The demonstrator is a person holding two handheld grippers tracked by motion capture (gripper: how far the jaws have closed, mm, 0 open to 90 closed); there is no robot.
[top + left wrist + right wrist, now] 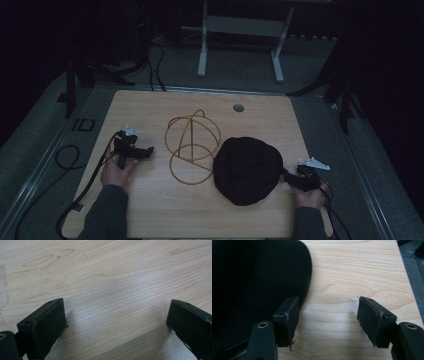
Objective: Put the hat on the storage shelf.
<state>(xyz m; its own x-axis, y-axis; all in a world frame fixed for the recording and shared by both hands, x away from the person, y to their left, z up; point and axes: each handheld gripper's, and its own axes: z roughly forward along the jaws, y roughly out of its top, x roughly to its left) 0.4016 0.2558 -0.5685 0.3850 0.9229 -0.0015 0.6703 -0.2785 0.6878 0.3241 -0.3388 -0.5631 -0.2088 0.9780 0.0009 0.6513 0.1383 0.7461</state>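
At the near edge of the tabletop [150,215], a person's two forearms come in, each hand holding a tool. The right tool [328,315] is spread wide with nothing between its jaws; one jaw sits just beside the rim of the black cap [247,170], likely lined up to take hold of that rim. The left tool [116,320] is also wide open and empty, resting over bare wood, well apart from everything, seemingly waiting. Between the hands, slightly farther off, lies a wire frame [192,145] of tan loops, its near edge touching or just beside the cap. A small round hole [238,107] lies beyond, toward the far edge.
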